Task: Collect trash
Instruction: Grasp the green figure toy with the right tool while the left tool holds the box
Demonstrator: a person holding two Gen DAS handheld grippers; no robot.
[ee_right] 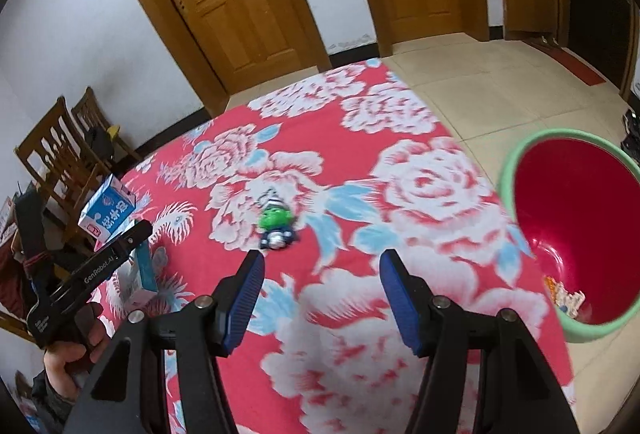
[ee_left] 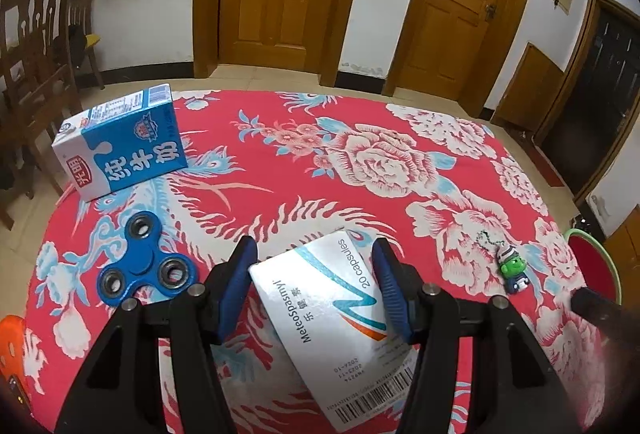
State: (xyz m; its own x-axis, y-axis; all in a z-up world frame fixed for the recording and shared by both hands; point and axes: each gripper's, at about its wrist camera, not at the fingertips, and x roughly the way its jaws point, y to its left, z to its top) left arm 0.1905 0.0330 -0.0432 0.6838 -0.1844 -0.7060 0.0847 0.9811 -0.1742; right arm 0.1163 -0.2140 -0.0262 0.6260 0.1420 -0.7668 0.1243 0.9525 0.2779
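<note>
My left gripper [ee_left: 314, 248] is shut on a white medicine box [ee_left: 320, 306], whose barcode end runs back under the fingers. In the right wrist view the same gripper [ee_right: 136, 234] shows at the left edge with the box [ee_right: 144, 274] under its tip and a hand on its handle. My right gripper [ee_right: 322, 262] stands open over the red floral tablecloth [ee_right: 420, 186] with nothing between its fingers. A red bin with a green rim [ee_right: 510, 162] stands on the floor off the table's right side, a few scraps [ee_right: 566, 298] at its bottom. A blue and white milk carton [ee_left: 120, 146] lies at the table's far left.
A blue fidget spinner [ee_left: 146, 270] lies left of my left gripper. A green toy keychain [ee_left: 514, 270] lies to its right, ahead of my right gripper [ee_right: 276, 224]. An orange object [ee_left: 10, 346] sits at the near left edge. Wooden chairs [ee_left: 36, 46] stand beyond the table's left side.
</note>
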